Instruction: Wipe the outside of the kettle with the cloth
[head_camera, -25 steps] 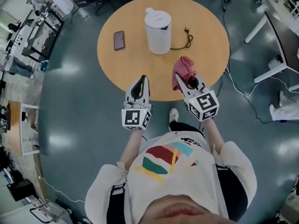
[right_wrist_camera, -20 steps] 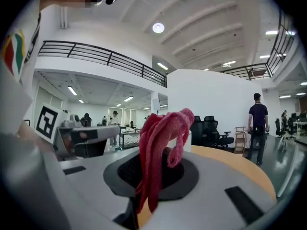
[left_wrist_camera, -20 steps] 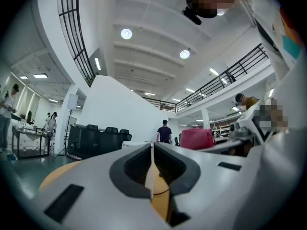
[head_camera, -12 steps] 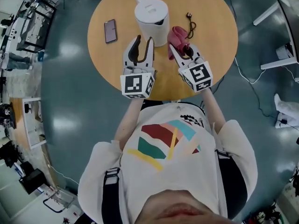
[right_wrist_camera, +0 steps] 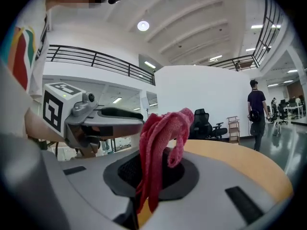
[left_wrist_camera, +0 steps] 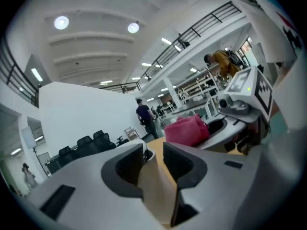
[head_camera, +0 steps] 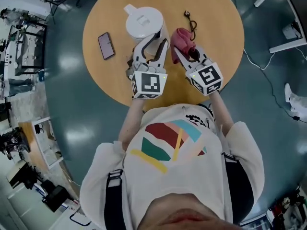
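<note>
Two grippers reach over the near part of the round surface [head_camera: 216,28]. The right gripper [head_camera: 186,51] has its fingers [head_camera: 194,56] clamped on a fold of the red cloth [head_camera: 183,37]. The cloth bunches up and flops over their tips. It looks soft, light and limp, so I judge it must be pressed flat against whatever it wipes.

The left gripper [head_camera: 152,41] has its fingers partly apart, and they have just been opening. Only bare wood shows in the gap, with nothing pinched.

Right at the left fingertips, touching or nearly so, stands the white kettle [head_camera: 143,22], upright with its lid on. The cloth hangs just to the right of it. The kettle looks rigid and smooth-walled, probably slippery, and if empty it may be light enough to slide or tip under a wipe. The left fingers would best steady it by the handle or upper wall, though I cannot tell which part they face.

Left of those fingers lies a phone [head_camera: 105,45]. Beyond the cloth lies a plug lead [head_camera: 190,19].

A second ago both grippers hung at the near rim, well short of the kettle. The left fingers were together then, and the cloth was already gripped.
</note>
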A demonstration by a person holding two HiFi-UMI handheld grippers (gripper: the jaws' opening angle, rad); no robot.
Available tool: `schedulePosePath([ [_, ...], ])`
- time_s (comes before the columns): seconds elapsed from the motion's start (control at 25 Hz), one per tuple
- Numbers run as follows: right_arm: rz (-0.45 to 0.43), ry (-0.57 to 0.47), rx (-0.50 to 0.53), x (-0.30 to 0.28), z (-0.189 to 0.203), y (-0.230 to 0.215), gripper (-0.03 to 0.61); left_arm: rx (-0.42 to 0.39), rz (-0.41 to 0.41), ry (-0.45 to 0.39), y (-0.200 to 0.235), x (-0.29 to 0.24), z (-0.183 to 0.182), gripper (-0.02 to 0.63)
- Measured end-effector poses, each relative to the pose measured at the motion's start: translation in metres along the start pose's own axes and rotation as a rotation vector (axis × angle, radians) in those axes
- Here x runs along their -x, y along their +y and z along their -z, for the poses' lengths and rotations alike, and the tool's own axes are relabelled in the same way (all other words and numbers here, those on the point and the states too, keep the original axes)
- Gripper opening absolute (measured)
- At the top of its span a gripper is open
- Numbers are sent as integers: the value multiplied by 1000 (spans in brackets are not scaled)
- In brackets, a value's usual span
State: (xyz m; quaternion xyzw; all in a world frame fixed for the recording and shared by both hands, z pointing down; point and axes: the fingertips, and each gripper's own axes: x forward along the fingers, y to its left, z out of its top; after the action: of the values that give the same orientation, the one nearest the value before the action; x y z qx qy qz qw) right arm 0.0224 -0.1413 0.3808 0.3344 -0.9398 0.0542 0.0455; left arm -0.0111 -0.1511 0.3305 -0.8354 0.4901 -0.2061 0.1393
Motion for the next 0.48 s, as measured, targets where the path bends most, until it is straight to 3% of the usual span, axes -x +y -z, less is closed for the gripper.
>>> schedulePosePath([
  [0.16, -33, 24, 2, 0, 3, 5, 38, -106, 71, 139, -3, 3, 10, 172],
  [0.48, -117, 47, 67, 14, 1, -3, 38, -358, 127, 300, -20, -19, 16, 169],
])
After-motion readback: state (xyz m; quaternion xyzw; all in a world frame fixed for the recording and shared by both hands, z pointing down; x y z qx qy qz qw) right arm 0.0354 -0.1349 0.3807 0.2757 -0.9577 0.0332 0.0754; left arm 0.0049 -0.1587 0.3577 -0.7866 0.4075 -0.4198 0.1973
